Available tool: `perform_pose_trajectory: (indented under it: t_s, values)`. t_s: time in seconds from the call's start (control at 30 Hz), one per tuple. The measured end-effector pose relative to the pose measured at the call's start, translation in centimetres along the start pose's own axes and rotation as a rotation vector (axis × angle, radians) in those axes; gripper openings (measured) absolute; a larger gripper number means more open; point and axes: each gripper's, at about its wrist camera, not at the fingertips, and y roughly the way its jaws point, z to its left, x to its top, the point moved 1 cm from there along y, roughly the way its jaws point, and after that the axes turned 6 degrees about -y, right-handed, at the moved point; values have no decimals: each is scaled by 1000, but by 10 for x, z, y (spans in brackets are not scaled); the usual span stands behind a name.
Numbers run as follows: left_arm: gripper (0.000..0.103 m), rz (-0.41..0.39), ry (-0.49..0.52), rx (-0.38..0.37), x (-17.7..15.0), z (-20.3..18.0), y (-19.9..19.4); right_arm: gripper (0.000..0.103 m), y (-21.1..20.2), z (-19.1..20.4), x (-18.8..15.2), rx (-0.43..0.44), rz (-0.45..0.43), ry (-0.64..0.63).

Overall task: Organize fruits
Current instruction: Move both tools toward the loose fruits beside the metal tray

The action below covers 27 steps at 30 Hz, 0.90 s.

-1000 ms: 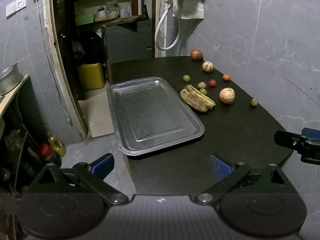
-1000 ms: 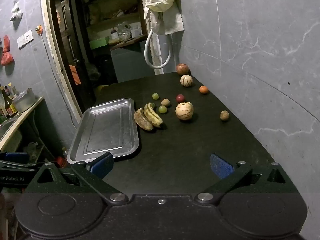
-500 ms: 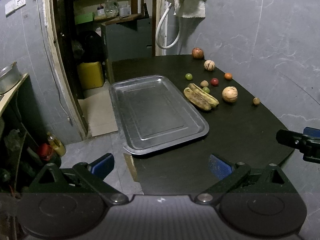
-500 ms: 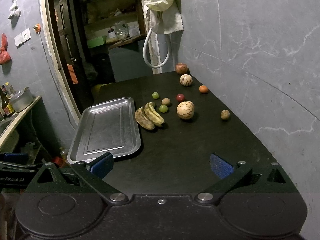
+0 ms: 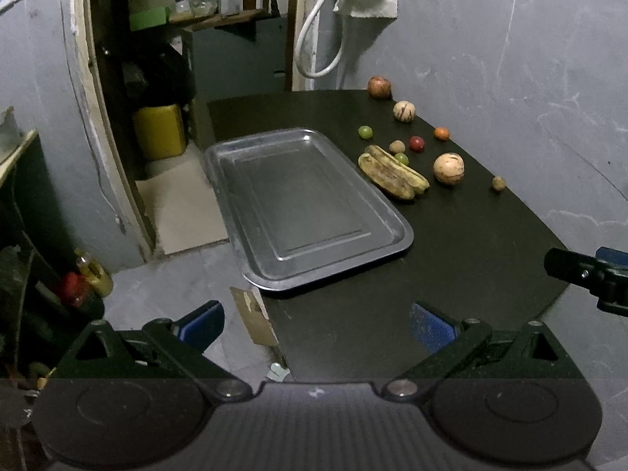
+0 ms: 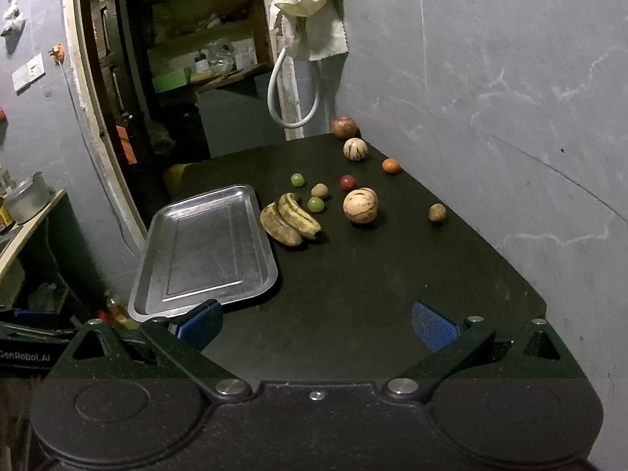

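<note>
Both the left gripper (image 5: 316, 324) and the right gripper (image 6: 316, 324) hover spread wide and empty at the near end of the dark counter (image 6: 373, 274), presumably poised for a first pick. The steel tray (image 6: 204, 247) lies bare on the counter's left side, the likely collecting place. The bananas (image 6: 290, 218), just beside its right rim, and the round fruits beyond them lie well ahead of both grippers

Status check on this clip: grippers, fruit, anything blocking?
Left gripper and right gripper open, empty, short of the fruit. Tray bare; bananas and round fruit loose on table. Nothing blocking.
</note>
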Motion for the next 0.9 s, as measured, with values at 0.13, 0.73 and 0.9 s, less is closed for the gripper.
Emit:
perform_pose_trajectory:
  t_s: [0.13,0.73,0.9]
  values:
    - [102,37,-10,-14,-2,7,7,102,-5,5,-5,-27,8,10]
    - [102,197,34,48,-3,-12,42,102,17,-19,0,-50,33,5]
    - [102,203,9,101,23,-17,58,102,48,-34,28,-10,2,-18]
